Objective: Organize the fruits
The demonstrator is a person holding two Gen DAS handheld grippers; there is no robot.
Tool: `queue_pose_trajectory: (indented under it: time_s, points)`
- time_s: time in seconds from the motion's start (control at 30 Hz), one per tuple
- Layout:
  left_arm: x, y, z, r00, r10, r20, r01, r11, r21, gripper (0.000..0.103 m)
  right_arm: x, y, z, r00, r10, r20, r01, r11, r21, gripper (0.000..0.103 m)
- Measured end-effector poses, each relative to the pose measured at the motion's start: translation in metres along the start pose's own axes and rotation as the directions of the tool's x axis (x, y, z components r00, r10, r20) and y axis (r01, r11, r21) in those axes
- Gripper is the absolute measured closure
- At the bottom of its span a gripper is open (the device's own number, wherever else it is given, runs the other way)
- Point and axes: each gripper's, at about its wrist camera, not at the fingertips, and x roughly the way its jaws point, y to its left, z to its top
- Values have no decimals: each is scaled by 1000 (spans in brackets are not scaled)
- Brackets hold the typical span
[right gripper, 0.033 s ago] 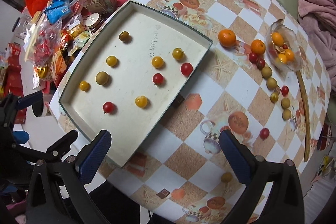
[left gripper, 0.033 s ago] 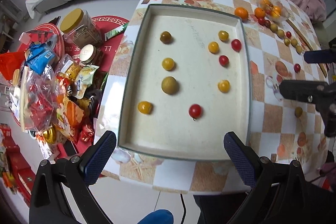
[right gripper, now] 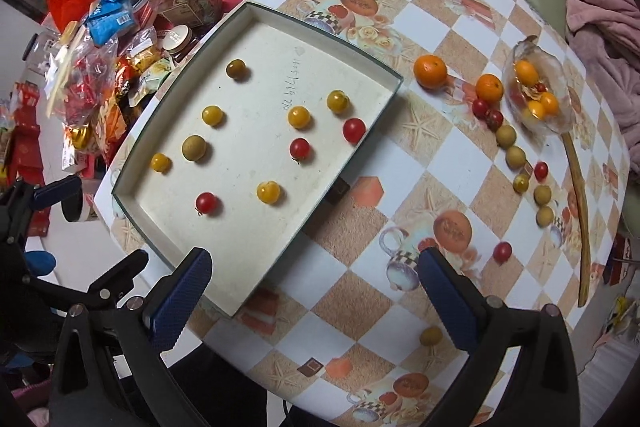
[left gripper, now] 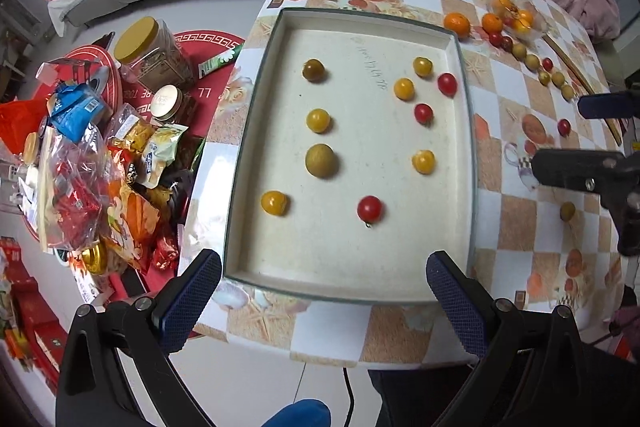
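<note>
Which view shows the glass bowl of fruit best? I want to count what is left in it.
The right wrist view: the glass bowl is larger there, and several orange fruits and a bit of red show inside it. In the left wrist view the bowl sits small near the far table edge, its contents blurred together.

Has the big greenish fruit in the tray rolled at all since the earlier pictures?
No. The greenish fruit sits in the same spot in the tray, between the same two yellow fruits, in both views.
</note>
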Motion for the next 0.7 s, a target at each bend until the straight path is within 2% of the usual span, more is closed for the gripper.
queue_pose_trajectory:
  time_s: [0.37,0.7]
  points:
    - [-20,-22,-1,999,18,33,-20,998,62,0,-9,-6,-12,1000,-12,-2,12,1000,12,0]
    - [-23,-29,0,999,24,27,-26,998,65,0,-14,-10,-17,999,-31,7,31,1000,-1,0]
